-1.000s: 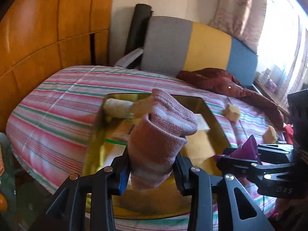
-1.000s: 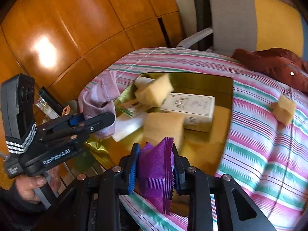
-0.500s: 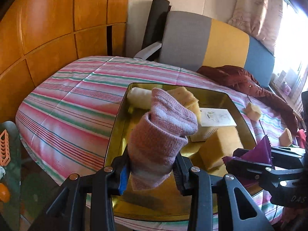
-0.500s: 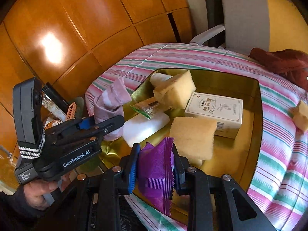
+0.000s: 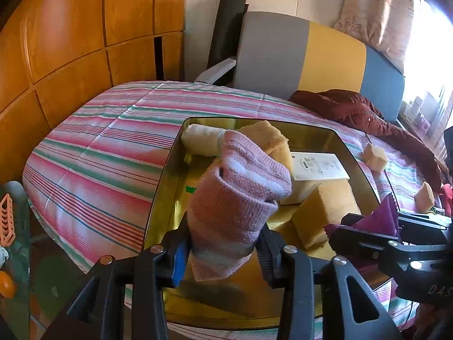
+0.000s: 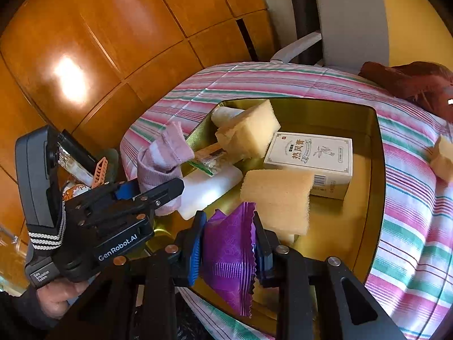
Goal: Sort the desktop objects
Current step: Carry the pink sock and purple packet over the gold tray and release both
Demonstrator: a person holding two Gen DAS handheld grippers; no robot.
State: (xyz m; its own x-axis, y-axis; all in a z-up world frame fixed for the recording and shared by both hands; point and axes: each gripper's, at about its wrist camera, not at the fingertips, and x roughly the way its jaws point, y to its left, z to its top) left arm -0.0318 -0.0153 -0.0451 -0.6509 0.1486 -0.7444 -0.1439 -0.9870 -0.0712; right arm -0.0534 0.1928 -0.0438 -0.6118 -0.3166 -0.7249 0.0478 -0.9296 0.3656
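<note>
My left gripper [image 5: 223,250] is shut on a pink sock [image 5: 237,198] and holds it over the near left part of a gold tray [image 5: 167,181]. The same sock [image 6: 161,164] and left gripper [image 6: 158,191] show in the right wrist view. My right gripper [image 6: 229,243] is shut on a purple sachet [image 6: 229,255] above the tray's near edge [image 6: 378,198]; it also shows in the left wrist view [image 5: 376,223]. In the tray lie two yellow sponges [image 6: 279,198], a white box [image 6: 311,155], a white block [image 6: 209,189] and a white roll [image 5: 199,143].
The tray sits on a striped cloth [image 5: 99,164]. Two sponge pieces [image 5: 375,157] lie on the cloth to the right, next to a dark red garment [image 5: 362,119]. A chair [image 5: 311,59] stands behind, wooden panels [image 5: 70,56] on the left.
Both grippers have pulled back and risen a little with their loads; the tray and its contents now show more fully and lower in both views.
</note>
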